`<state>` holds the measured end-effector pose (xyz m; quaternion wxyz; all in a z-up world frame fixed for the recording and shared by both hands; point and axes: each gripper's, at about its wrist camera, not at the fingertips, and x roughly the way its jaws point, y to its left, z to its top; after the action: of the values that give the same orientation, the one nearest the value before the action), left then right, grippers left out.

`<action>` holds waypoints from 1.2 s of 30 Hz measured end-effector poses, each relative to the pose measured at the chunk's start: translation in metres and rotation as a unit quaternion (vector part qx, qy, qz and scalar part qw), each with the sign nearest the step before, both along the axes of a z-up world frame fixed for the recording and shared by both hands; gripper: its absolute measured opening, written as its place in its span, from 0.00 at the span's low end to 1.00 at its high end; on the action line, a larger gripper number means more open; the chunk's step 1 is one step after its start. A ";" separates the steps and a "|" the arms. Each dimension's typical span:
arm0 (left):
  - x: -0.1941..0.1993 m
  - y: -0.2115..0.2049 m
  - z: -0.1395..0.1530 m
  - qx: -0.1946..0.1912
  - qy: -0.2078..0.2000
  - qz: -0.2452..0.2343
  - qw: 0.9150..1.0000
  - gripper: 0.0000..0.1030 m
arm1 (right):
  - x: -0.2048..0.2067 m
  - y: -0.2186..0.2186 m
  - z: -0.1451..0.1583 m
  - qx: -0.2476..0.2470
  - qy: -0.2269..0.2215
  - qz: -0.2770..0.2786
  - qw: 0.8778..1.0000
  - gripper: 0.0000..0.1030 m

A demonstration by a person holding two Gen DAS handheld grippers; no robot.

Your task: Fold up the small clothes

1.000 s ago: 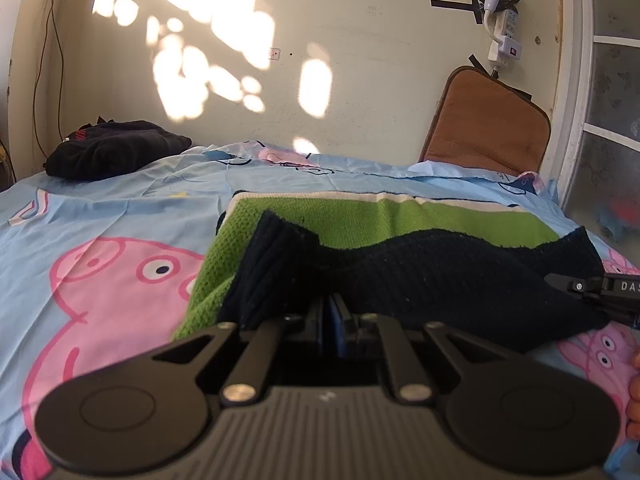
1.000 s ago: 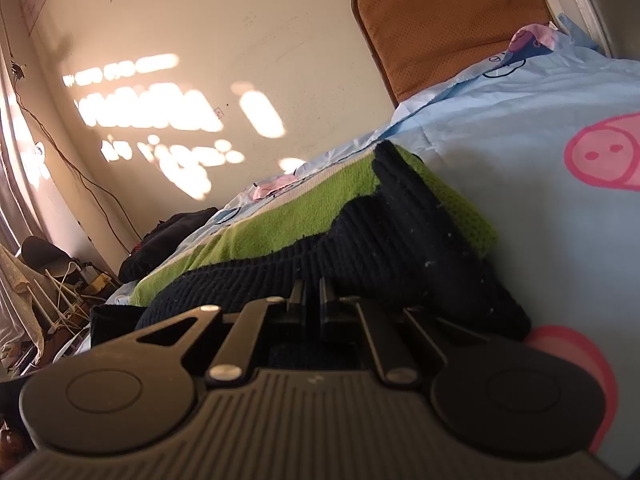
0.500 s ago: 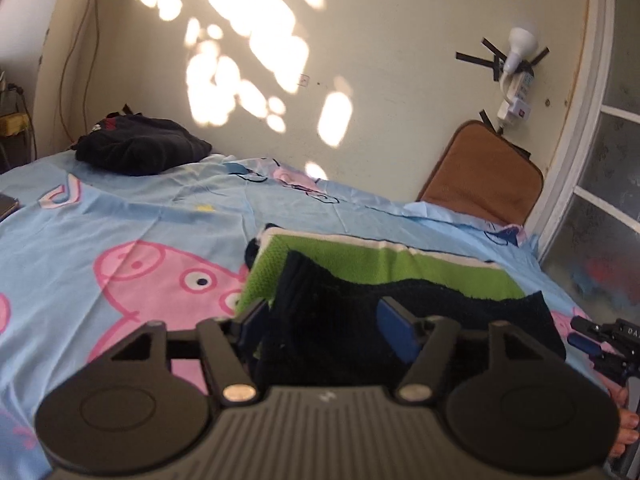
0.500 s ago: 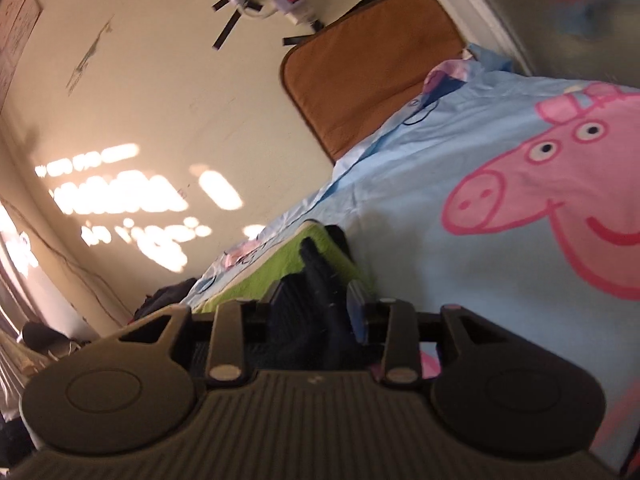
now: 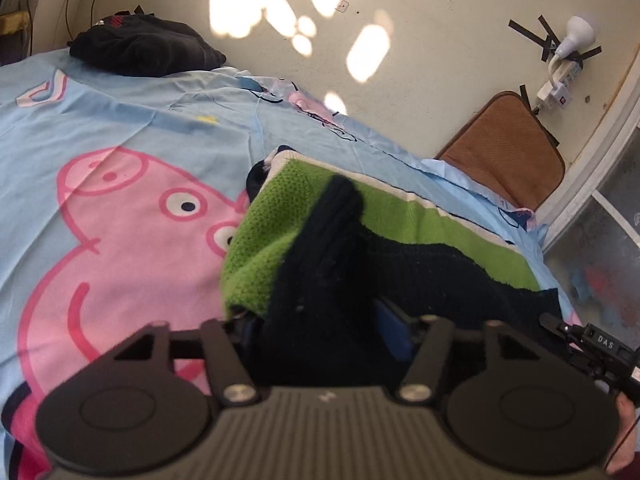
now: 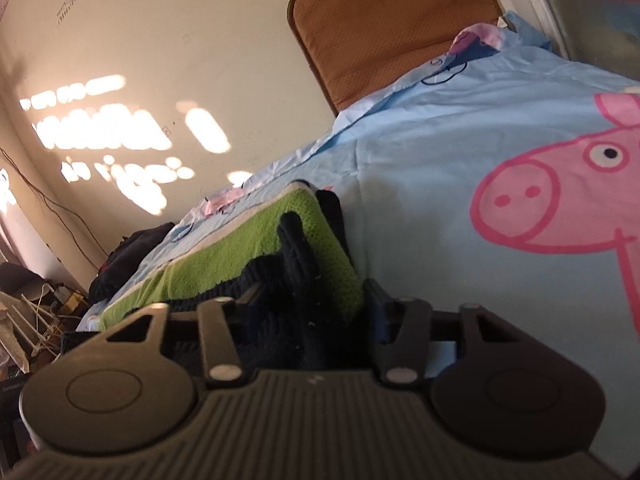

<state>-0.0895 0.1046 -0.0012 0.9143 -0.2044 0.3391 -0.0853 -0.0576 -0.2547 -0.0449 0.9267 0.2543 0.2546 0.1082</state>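
left wrist view: the left claw [image 5: 320, 320] stands with its fingers spread wide around a raised ridge of the dark knit layer of the small sweater [image 5: 400, 220], which lies partly folded on the cartoon-pig bedsheet [image 5: 120, 128]; nothing looks pinched, though the tips are buried in the cloth and contact there cannot be confirmed. the likely risk is that the humped dark fold slumps sideways off the green panel, or that a finger snags the loose knit and drags the fold open when the claw moves. the right claw [image 5: 592, 344] shows only as a dark sliver at the frame edge. right wrist view: the right claw [image 6: 312, 304] is likewise spread wide at the sweater's other end, holding nothing that can be seen. its left finger is hidden behind dark knit, and the near hem of the garment is cut off by the claw body, so how square the fold lies cannot be judged.
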 end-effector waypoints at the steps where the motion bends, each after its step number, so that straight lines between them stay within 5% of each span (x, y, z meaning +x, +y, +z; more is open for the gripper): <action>1: 0.003 0.002 0.000 -0.009 0.004 -0.002 1.000 0.31 | 0.000 0.003 0.001 -0.001 0.004 0.007 1.000 0.27; 5: 0.013 0.013 0.008 -0.036 0.012 -0.008 0.999 0.24 | -0.010 0.008 0.011 0.019 0.012 0.019 1.000 0.21; 12: 0.019 0.034 0.024 -0.040 0.004 0.008 0.999 0.24 | -0.054 0.021 0.042 0.047 -0.039 0.045 0.997 0.20; 15: 0.020 0.037 0.003 -0.041 0.041 0.015 0.998 0.30 | -0.056 0.019 0.027 0.036 -0.016 0.025 0.999 0.20; 17: 0.010 0.039 -0.001 -0.042 0.028 0.018 0.999 0.35 | -0.050 0.014 0.012 0.043 0.016 0.007 0.999 0.21; 20: -0.004 0.044 0.002 -0.041 0.020 0.025 0.999 0.52 | -0.048 0.007 -0.001 0.072 0.037 -0.011 0.997 0.32; 23: -0.020 0.059 0.011 -0.058 -0.002 0.031 0.998 0.53 | -0.053 0.004 0.003 0.077 0.021 -0.027 0.996 0.51; 26: -0.033 0.069 0.026 -0.073 -0.035 0.047 0.996 0.53 | -0.052 0.000 0.005 0.088 0.009 -0.029 0.996 0.53; 31: -0.026 0.025 0.062 -0.050 -0.072 -0.027 0.996 0.53 | -0.039 0.018 -0.005 0.083 0.023 -0.010 0.996 0.46; 33: -0.018 -0.012 0.074 -0.021 -0.079 -0.075 0.994 0.54 | -0.037 0.036 -0.001 0.048 0.026 -0.008 0.998 0.31; 36: -0.003 -0.069 0.085 0.007 -0.069 -0.148 0.987 0.62 | -0.043 0.063 0.008 -0.016 0.000 -0.017 1.000 0.30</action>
<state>-0.0928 0.0357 0.0837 0.9144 -0.1387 0.3020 -0.2312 -0.1008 -0.1916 -0.0365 0.9324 0.2435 0.2521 0.0884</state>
